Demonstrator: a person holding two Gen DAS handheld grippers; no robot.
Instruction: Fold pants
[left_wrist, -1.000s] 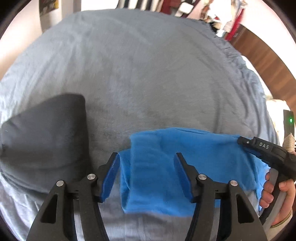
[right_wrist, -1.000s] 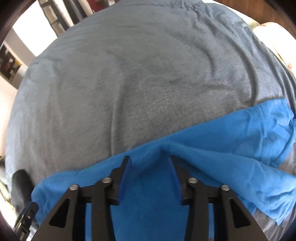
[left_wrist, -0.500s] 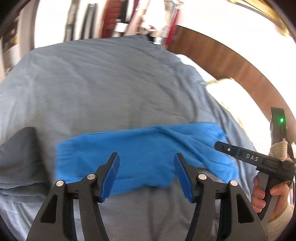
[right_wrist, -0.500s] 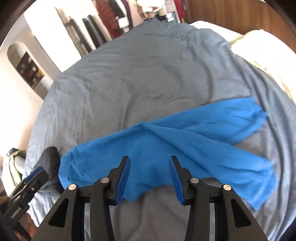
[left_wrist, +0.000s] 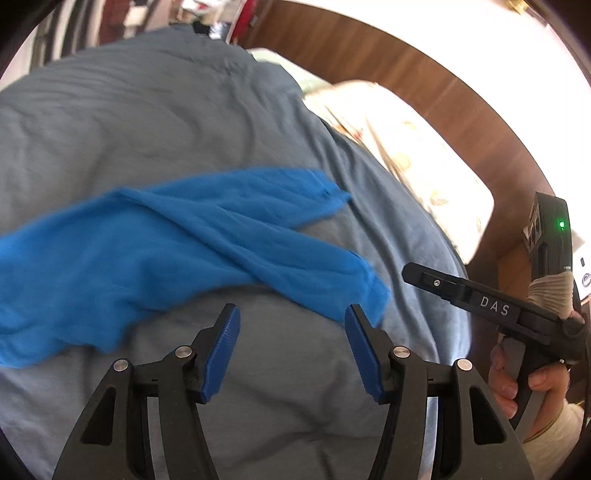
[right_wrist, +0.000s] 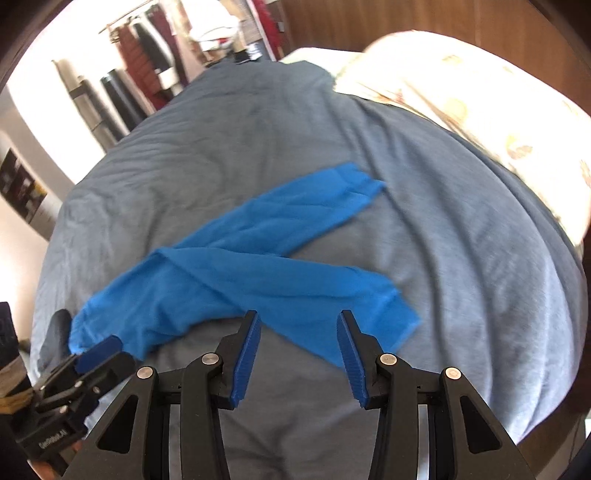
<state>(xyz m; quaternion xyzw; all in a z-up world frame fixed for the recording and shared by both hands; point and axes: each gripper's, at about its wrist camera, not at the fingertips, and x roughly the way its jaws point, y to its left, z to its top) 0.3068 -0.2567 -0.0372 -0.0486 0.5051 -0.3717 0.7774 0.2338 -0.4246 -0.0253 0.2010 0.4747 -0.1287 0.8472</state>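
Note:
The blue pants (left_wrist: 155, 236) lie spread flat on the grey bedspread (left_wrist: 147, 122), waist to the left, the two legs splayed apart to the right. They also show in the right wrist view (right_wrist: 236, 266). My left gripper (left_wrist: 291, 325) is open and empty, held above the bed just short of the near leg's hem. My right gripper (right_wrist: 297, 332) is open and empty, above the near leg. The right gripper's body shows at the right in the left wrist view (left_wrist: 480, 299); the left gripper shows at lower left in the right wrist view (right_wrist: 85, 369).
A cream patterned pillow (left_wrist: 406, 147) lies at the bed's right end against a wooden headboard (left_wrist: 388, 66). A dark grey garment (right_wrist: 55, 332) lies by the pants' waist. Clothes hang on a rack (right_wrist: 147, 55) beyond the bed.
Both grippers have pulled back and up from the pants and swung right toward the leg ends. The right gripper's jaws, which were around cloth, now stand clear of it.

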